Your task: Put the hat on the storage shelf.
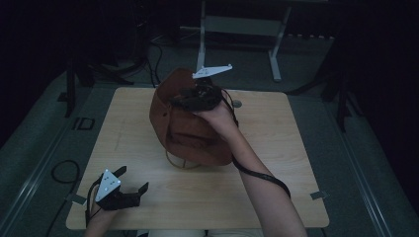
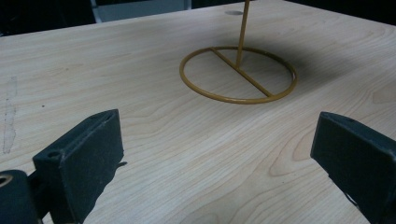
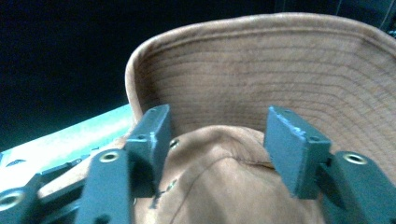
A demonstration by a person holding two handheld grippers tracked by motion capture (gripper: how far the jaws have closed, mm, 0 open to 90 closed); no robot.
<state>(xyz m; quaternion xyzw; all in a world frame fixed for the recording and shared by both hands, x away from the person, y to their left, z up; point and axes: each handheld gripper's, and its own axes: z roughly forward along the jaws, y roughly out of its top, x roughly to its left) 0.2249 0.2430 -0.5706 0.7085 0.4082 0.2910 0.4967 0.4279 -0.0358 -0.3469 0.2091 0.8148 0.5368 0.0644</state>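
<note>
the brown hat (image 1: 190, 123) already sat on the wire stand (image 2: 238, 74) at mid-surface (image 1: 276, 163). the right claw (image 3: 217, 140) stood apart over its crown, gripping nothing; only withdrawal seemed left. the left claw (image 2: 210, 154) rested apart near the front-left corner.

Dim room, dark walls. Light wooden table (image 1: 276, 148) on grey carpet floor (image 1: 356, 163). White metal frame (image 1: 242, 24) stands beyond the table's far edge. Black cables (image 1: 64, 170) lie on floor off the near left corner.
</note>
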